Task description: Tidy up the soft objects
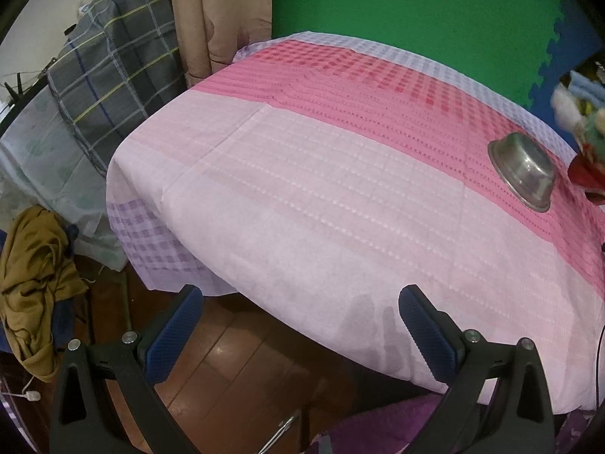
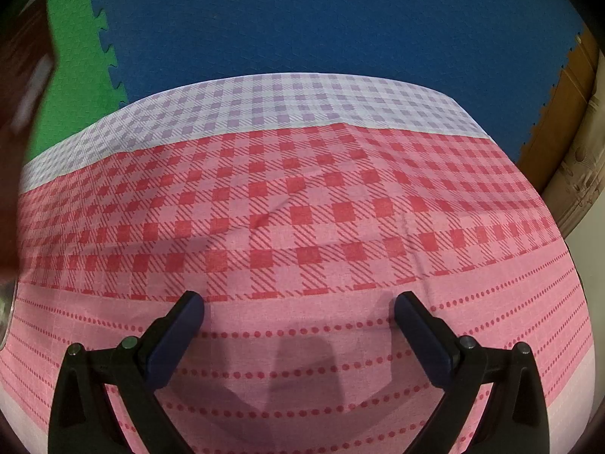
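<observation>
A pile of soft toys [image 1: 582,113] shows blurred at the far right edge of the left wrist view, beyond a steel bowl [image 1: 523,171] that stands on the pink tablecloth [image 1: 302,196]. My left gripper [image 1: 298,299] is open with nothing between its fingers, hovering at the table's near left corner, far from the toys. My right gripper [image 2: 298,302] is also open and empty, low over the red-checked part of the cloth [image 2: 302,204]. A sliver of the bowl's rim [image 2: 5,314] shows at the left edge of the right wrist view. No soft toy is sharp there.
Green [image 1: 416,7] and blue foam mats [image 2: 321,19] line the wall behind the table. Left of the table are a plaid-covered piece of furniture [image 1: 113,75], a curtain [image 1: 219,15] and an olive garment [image 1: 34,280] over something. Wooden floor [image 1: 234,359] lies below my left gripper.
</observation>
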